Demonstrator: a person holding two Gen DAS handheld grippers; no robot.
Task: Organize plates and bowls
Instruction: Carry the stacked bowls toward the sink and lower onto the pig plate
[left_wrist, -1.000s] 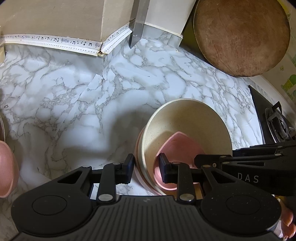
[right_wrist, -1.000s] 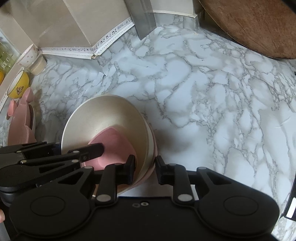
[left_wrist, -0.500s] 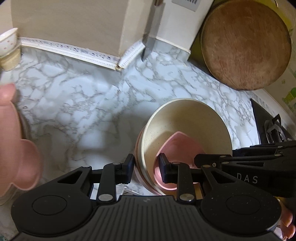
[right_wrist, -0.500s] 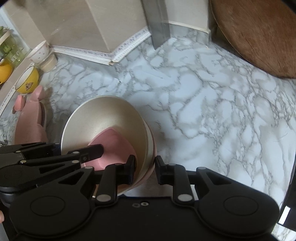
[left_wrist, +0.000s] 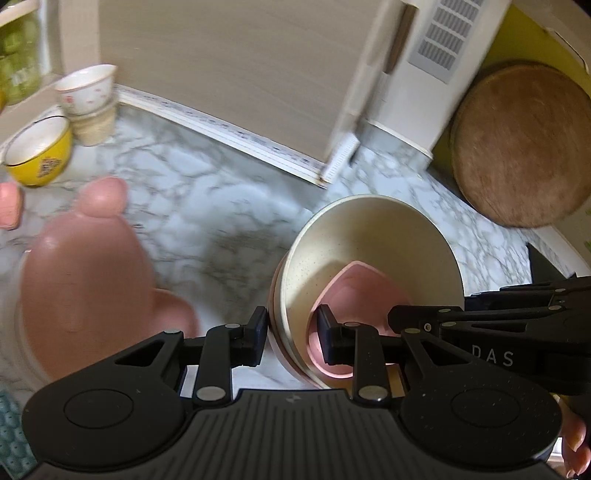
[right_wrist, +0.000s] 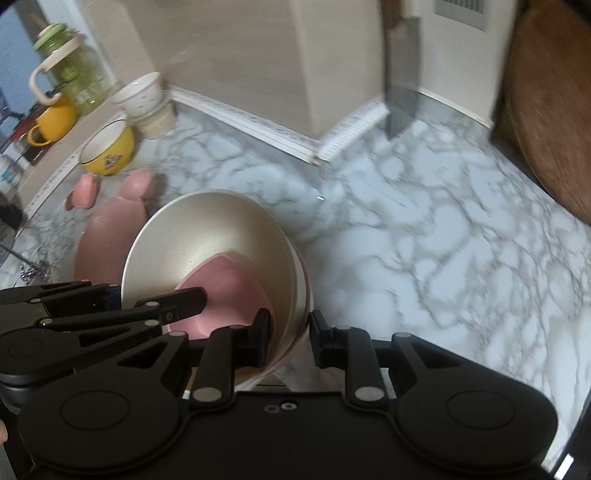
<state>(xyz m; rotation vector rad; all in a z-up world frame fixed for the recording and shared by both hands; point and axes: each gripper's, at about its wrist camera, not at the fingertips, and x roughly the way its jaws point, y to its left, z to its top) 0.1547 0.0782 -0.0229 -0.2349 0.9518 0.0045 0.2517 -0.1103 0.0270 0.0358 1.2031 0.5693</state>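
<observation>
Nearest the cameras, both tools were closed on one stack of dishes held clear of the marble table (right_wrist: 424, 229). The left gripper (left_wrist: 291, 334) had its jaws drawn in to a narrow gap and clamped across the near rim of the cream bowl (left_wrist: 369, 258); the right gripper (right_wrist: 290, 338) gripped the opposite rim in the same manner. One jaw of each sat inside the bowl and one outside. A pink bowl (right_wrist: 229, 291) lay nested inside the cream one, and beneath it the edges of further dishes, one pinkish, showed at the rim — how many could not be told. The stack appeared tilted and off the surface, so it was judged to be in transit rather than set down. Just beyond it, to the left, a pink eared plate (left_wrist: 85, 280) rested on the table, with what looked like a paler dish under it. Farther back stood a yellow bowl (right_wrist: 109, 151), and behind that a white patterned bowl (right_wrist: 142, 94) stacked on a beige cup — both well apart from the carried stack. A round wooden board (left_wrist: 521, 144) leaned at the far right. Assessment: nesting of part of the bowls was done; the carried stack had not yet been placed, and the pink plate, the yellow bowl and the white bowl had not yet been gathered in. Roughly the middle of the job, in this inspector's judgement.
</observation>
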